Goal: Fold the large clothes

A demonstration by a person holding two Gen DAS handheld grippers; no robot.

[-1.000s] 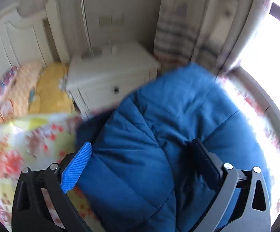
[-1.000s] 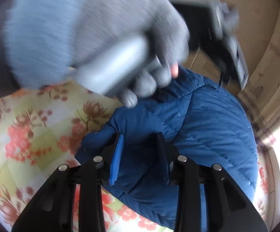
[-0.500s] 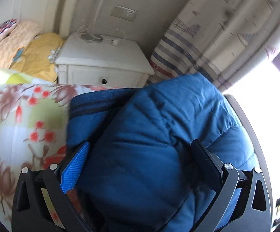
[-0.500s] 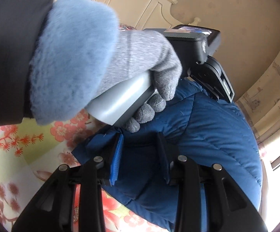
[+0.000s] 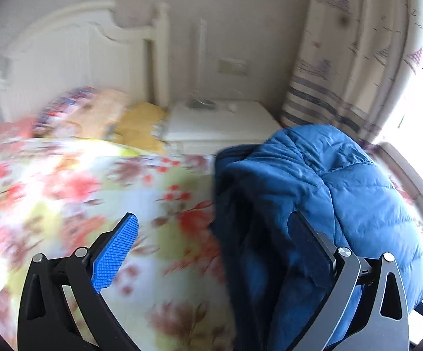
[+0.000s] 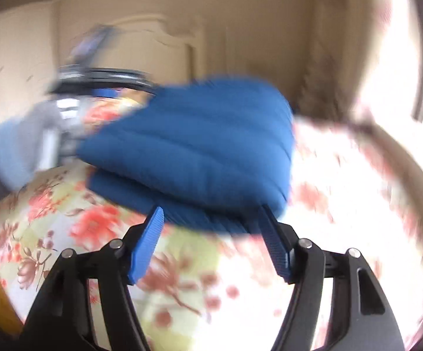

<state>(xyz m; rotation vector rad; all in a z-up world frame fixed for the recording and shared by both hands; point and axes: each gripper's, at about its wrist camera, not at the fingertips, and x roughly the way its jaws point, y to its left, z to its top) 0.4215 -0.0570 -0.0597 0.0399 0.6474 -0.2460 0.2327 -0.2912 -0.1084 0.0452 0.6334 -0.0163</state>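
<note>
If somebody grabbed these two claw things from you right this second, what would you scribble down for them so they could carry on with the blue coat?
Left gripper: open, nothing in it, its right finger close against the blue puffer jacket.
Right gripper: open, empty, just short of the jacket's near edge.
Jacket: lying in a folded bundle on the floral bedspread, near the window side, in front of the white nightstand.
Done: at least one fold is in; layers are stacked along the near edge.
Left: probably tidy or fold once more. Both views are blurred, so check the bundle's shape first.
</note>
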